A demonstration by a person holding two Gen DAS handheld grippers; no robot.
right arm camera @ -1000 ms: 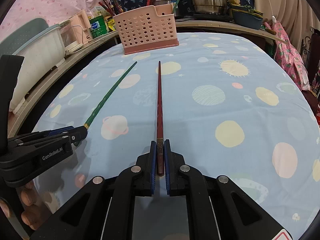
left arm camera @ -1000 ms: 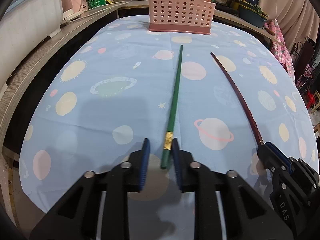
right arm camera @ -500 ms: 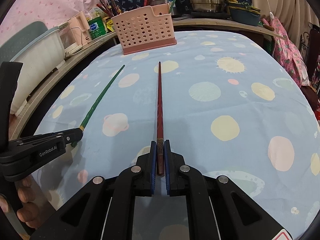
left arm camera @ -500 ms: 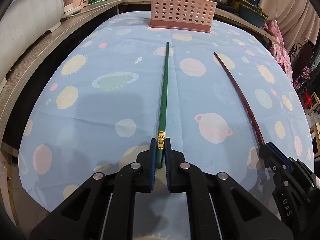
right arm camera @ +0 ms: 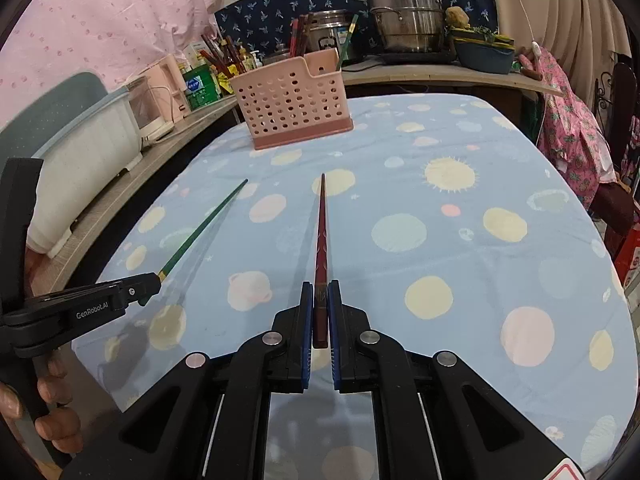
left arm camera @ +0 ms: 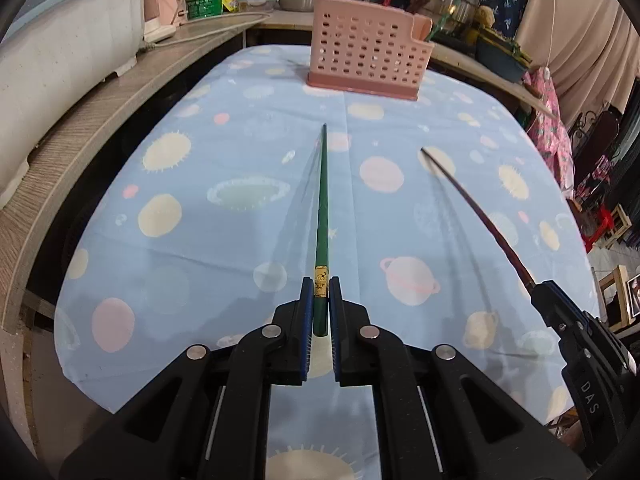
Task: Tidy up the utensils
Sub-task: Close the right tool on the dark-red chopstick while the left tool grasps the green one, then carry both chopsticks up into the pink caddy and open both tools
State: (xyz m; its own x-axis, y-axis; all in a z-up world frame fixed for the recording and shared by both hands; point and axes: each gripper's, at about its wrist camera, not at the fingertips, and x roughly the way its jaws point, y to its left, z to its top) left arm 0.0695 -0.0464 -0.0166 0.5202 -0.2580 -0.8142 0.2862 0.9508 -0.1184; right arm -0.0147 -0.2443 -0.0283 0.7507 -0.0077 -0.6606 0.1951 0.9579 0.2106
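Observation:
My left gripper (left arm camera: 321,300) is shut on the thick end of a green chopstick (left arm camera: 322,208), held above the table and pointing at the pink perforated utensil basket (left arm camera: 366,50). My right gripper (right arm camera: 321,304) is shut on a dark red chopstick (right arm camera: 321,232), also lifted and pointing toward the basket (right arm camera: 292,100). The right gripper (left arm camera: 560,320) and red chopstick (left arm camera: 480,216) show at the right of the left wrist view. The left gripper (right arm camera: 148,286) and green chopstick (right arm camera: 204,226) show at the left of the right wrist view.
The table wears a blue cloth with planets (right arm camera: 440,208). A wooden counter (left arm camera: 80,128) runs along the left with a white tub (left arm camera: 60,40), jars and bottles. Steel pots (right arm camera: 408,20) and more chopsticks stand behind the basket. A person's hand (right arm camera: 52,408) holds the left gripper.
My left gripper closed on the green chopstick and raised it off the cloth. My right gripper, still shut on the red chopstick, lifted it too. Both chopsticks now cast shadows.

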